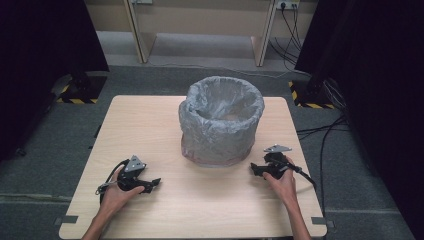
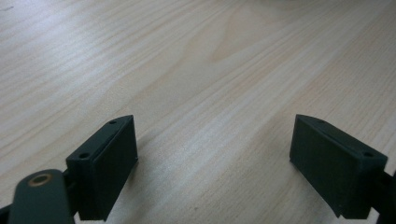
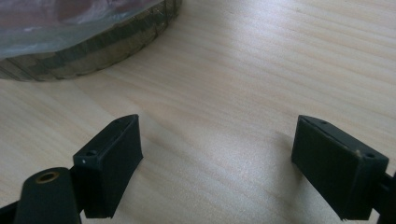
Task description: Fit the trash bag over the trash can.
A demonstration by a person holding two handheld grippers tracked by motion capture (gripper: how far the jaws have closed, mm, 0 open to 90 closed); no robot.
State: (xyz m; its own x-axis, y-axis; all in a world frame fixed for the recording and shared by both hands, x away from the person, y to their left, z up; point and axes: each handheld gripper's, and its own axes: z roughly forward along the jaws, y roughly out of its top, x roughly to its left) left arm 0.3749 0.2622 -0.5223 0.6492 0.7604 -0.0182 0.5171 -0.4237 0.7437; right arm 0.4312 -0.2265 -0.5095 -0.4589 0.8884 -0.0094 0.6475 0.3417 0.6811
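A round bin (image 1: 221, 125) lined with a grey plastic bag stands in the middle of the wooden table (image 1: 150, 125). My left gripper (image 1: 152, 184) rests low near the table's front left, held by a hand and pointing right. In the left gripper view its gripper (image 2: 215, 163) is open, with bare wood between the jaws. My right gripper (image 1: 256, 169) sits at the front right, just beside the bin's base, pointing left. In the right gripper view its gripper (image 3: 217, 163) is open and empty, and the bin's lower edge (image 3: 93, 51) lies ahead at the upper left.
Dark curtains hang on both sides beyond the table. Cables (image 1: 320, 135) run over the grey floor at the right. A light wooden frame (image 1: 145, 35) stands at the back. Open tabletop lies between the two grippers along the front.
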